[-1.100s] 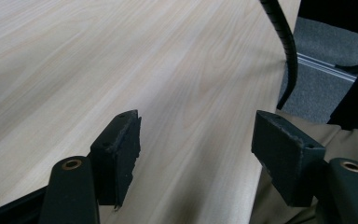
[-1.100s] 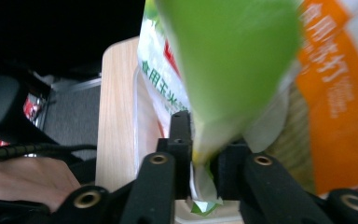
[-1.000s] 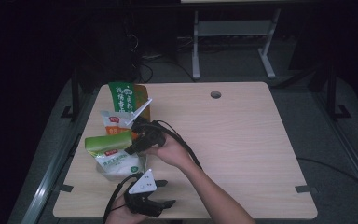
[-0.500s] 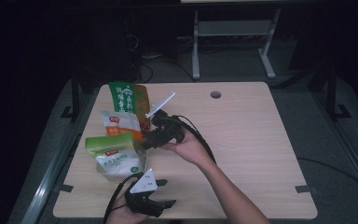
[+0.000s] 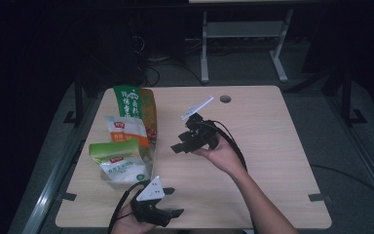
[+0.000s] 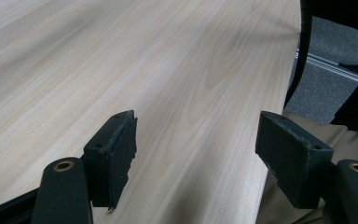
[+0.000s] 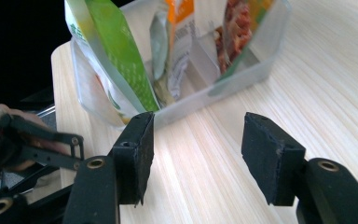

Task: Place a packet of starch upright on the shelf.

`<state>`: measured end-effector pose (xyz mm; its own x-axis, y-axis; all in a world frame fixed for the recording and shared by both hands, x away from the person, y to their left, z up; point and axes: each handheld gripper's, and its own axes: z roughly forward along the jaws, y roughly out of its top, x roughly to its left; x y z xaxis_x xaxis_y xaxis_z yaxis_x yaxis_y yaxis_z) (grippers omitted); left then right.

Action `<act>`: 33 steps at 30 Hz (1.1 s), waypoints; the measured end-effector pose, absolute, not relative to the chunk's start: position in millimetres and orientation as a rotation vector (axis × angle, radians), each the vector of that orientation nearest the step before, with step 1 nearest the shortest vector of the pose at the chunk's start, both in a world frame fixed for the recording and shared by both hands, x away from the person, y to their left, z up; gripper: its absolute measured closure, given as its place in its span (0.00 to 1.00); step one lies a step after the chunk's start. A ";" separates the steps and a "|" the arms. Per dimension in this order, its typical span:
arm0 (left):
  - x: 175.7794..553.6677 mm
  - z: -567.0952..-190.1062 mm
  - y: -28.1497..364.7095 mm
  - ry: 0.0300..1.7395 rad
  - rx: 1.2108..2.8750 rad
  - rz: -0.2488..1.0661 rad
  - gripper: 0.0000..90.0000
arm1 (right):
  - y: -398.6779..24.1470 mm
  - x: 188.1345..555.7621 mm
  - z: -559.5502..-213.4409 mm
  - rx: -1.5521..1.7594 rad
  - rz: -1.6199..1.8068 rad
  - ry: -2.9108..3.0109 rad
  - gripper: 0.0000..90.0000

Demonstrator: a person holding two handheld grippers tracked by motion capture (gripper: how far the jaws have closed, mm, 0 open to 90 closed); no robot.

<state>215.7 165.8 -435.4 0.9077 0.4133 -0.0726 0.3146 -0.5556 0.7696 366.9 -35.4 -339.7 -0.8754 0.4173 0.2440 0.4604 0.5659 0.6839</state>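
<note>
Snack packets (image 5: 126, 141) stand upright in a clear plastic bin (image 7: 242, 77) by the desk's left edge; the right gripper (image 5: 187, 139), just beside it, has just been opening, empty. At the near edge, the left gripper (image 5: 168, 202) gapes empty.

Beyond the right gripper (image 7: 196, 154), whose jaws have just been opening with nothing between them, a clear bin (image 7: 242, 70) holds upright snack packets (image 7: 116, 51) on the wooden table (image 7: 335, 93).

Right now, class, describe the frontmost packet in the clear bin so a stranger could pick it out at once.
Find the wooden table, then the clear plastic bin at its left side. The frontmost packet has a lime-green top over white, unlike the orange-topped one behind.
</note>
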 end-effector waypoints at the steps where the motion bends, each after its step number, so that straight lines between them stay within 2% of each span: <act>1: 215.3 -435.6 165.5 0.524 2.194 0.143 0.31 | -39.2 366.5 -340.6 -0.775 -1.219 -2.724 0.48; 33: 218.3 -433.7 171.2 0.545 2.184 0.162 0.30 | -135.8 348.2 -366.1 -1.022 -1.187 -2.681 0.39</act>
